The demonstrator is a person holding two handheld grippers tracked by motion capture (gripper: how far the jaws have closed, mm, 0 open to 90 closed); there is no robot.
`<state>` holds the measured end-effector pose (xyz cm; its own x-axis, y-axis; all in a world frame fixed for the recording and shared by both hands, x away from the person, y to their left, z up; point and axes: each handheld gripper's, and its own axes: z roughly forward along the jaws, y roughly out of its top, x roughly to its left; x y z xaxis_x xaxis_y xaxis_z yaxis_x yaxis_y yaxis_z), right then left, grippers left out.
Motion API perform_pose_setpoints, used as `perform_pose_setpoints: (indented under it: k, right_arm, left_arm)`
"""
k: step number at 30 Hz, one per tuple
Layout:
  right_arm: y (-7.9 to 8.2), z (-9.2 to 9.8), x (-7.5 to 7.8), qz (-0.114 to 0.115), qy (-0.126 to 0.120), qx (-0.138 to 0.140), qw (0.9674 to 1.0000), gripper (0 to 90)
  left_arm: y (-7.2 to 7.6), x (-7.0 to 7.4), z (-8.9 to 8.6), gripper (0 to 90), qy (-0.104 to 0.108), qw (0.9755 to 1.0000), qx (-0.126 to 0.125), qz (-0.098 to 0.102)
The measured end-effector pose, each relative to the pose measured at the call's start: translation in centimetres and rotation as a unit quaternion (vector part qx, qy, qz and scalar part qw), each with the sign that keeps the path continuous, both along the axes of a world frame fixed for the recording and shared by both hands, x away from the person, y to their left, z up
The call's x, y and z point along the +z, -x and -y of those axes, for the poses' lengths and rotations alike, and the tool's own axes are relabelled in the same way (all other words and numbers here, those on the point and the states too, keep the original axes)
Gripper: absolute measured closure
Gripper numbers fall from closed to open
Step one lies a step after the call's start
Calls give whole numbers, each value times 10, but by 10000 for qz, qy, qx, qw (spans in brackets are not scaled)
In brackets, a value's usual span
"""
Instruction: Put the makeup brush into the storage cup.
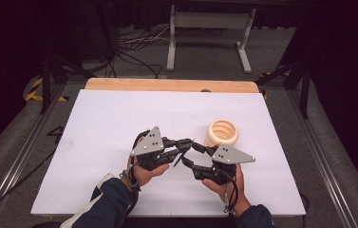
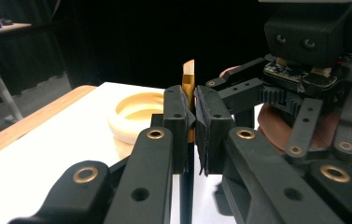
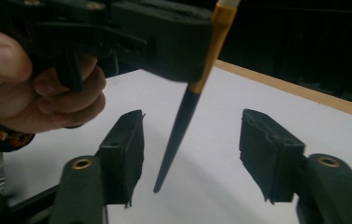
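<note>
The left gripper (image 2: pixel 190 126) pinches a paintbrush (image 3: pixel 183 116) upright by its gold ferrule, its black handle hanging between the half-open, empty right gripper (image 3: pixel 190 158)

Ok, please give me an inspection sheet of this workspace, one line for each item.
Surface: white sheet on a wooden table.
Job's things: paintbrush with gold ferrule; cream ring-shaped holder, standing apart.
Clutter: nothing seen.
Grippers: left gripper shut on the paintbrush's ferrule; right gripper open, its jaws either side of the handle, not touching.
Cables: loose wires on the floor behind the table.
Surroundings: dark room, metal frame.
</note>
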<state>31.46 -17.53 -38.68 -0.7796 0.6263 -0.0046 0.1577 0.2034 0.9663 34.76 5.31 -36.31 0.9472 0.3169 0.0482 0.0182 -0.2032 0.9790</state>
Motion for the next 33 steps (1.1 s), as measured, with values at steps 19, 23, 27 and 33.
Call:
perform_pose_setpoints:
  k: [19,23,27,33]
  right_arm:
    - [-4,5,-2,-285,-419,121,9986,835]
    - [-3,4,-3,-290,-363,126,9988,836]
    - [-4,4,-3,-315,-303,139,9989,836]
    - [-5,7,-4,-312,-226,-18,9993,837]
  left_arm:
    - [1,-5,2,835,-1,9999,-146,-21]
    - [1,-5,1,834,-27,9998,-181,-3]
    - [1,-6,1,831,-68,9998,-167,-50]
    - [7,-3,-1,748,-297,9995,45,111]
